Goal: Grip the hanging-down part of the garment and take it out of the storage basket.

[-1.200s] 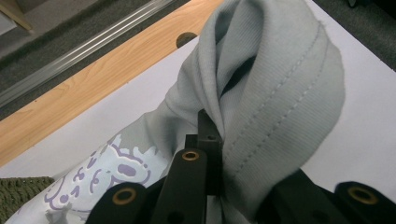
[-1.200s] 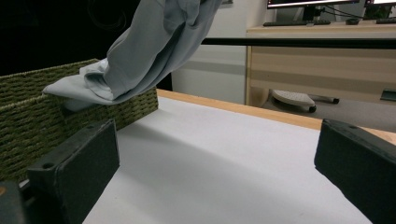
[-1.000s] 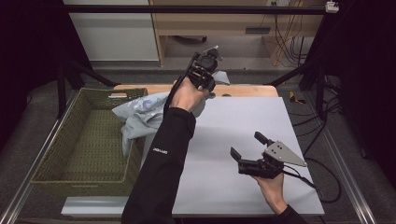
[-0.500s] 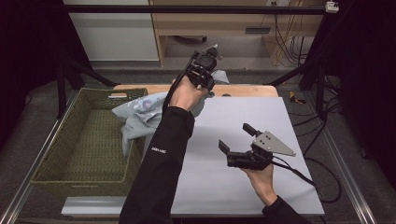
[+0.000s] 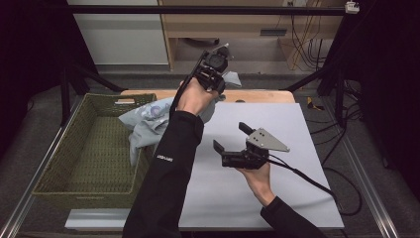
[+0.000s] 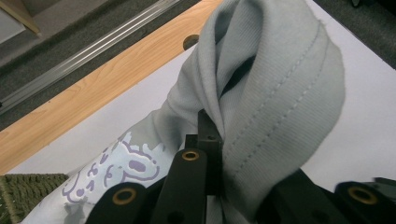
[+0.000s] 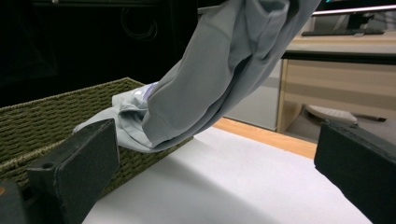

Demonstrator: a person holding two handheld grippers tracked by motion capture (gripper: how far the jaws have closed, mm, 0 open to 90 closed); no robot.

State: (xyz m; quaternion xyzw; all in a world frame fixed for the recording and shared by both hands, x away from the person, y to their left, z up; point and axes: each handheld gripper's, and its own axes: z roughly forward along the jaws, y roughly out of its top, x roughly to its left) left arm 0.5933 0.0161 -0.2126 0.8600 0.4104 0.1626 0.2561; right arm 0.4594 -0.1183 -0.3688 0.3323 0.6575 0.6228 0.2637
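Note:
A pale grey-blue garment [image 5: 143, 121] with a purple print hangs from my left gripper [image 5: 218, 67], which is held high over the table's far edge. One end drapes over the rim of the green woven basket [image 5: 49, 168]. In the left gripper view the jaws are shut on a fold of the garment [image 6: 280, 93]. My right gripper [image 5: 232, 137] hovers open above the middle of the white table [image 5: 277, 198], pointing left toward the cloth. Between its wide-apart fingers [image 7: 79, 163] I see the hanging garment [image 7: 219, 70] and the basket [image 7: 42, 126].
The basket takes up the left side, beside the white table top. A wooden strip [image 5: 257, 95] runs along the table's far edge. A black cable [image 5: 317, 181] trails from the right gripper across the table to the right. Dark frame posts stand around the table.
My right gripper has moved left and a little farther up the table, toward the hanging garment. The left gripper has kept its hold high up, almost still.

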